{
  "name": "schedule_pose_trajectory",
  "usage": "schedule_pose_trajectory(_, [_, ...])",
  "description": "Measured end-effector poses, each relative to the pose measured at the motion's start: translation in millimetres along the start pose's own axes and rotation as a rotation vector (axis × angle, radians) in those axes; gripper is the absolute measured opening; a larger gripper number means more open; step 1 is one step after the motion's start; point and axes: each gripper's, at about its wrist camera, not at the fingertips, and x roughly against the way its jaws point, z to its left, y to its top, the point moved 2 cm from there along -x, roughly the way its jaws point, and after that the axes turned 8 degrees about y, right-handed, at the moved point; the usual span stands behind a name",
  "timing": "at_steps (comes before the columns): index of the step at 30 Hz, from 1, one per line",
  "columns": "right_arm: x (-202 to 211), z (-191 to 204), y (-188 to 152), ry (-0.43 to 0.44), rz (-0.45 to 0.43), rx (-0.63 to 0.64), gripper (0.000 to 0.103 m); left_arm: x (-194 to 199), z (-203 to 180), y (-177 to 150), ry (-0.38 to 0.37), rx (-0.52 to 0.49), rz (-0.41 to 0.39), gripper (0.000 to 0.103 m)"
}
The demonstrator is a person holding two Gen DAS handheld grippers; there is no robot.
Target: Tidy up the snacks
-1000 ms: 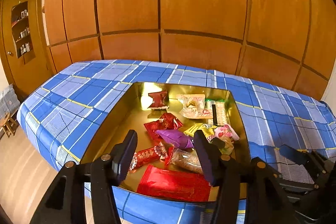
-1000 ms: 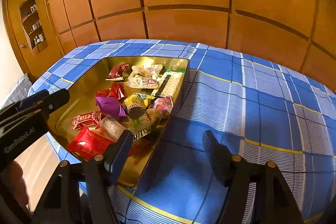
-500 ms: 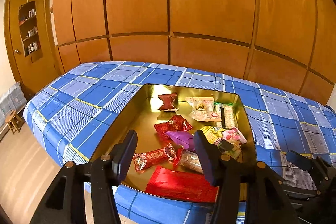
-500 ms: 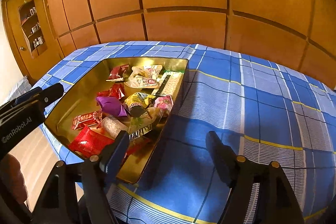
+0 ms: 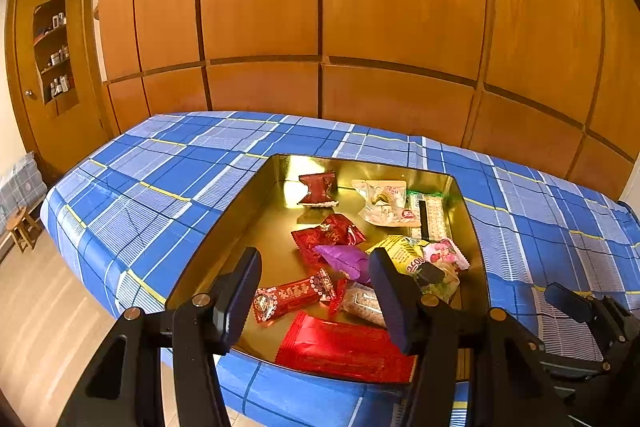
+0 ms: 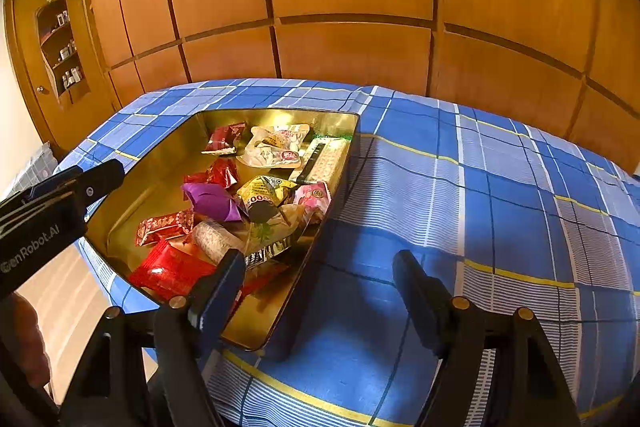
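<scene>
A gold tin [image 5: 224, 223] lies on the blue checked tablecloth [image 5: 160, 179] and holds several wrapped snacks. Among them are a purple packet [image 5: 344, 261], a large flat red packet [image 5: 340, 347], a red candy [image 5: 294, 297], a yellow packet [image 5: 404, 253] and a clear pack [image 5: 384, 201]. My left gripper [image 5: 316, 293] hovers open over the tin's near end with nothing between its fingers. My right gripper [image 6: 318, 291] is open and empty above the tin's [image 6: 280, 113] right wall and the cloth beside it. Each gripper shows in the other's view: right gripper [image 5: 572, 307], left gripper [image 6: 60, 195].
Bare checked cloth [image 6: 480, 207] stretches to the right of the tin. Wooden wall panels [image 5: 320, 7] rise behind the table. The table's edge drops to the floor at the left, where a small stool [image 5: 22, 231] stands. A hand [image 6: 24, 339] shows at the lower left.
The right gripper's jaws have spread a little wider. The left view's framing has shifted slightly. No snack has moved.
</scene>
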Motion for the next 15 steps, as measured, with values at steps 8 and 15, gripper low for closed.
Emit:
schedule_pose_trajectory(8, [-1.2,1.2,0.4,0.001,0.003,0.005,0.077,0.8,0.5,0.7,-0.01,0.0,0.0,0.057])
schedule_pose_trajectory(15, [-2.3,2.5,0.9,-0.003,0.004,0.008,0.077,1.7,-0.7,1.5,-0.011,-0.01,-0.002,0.057])
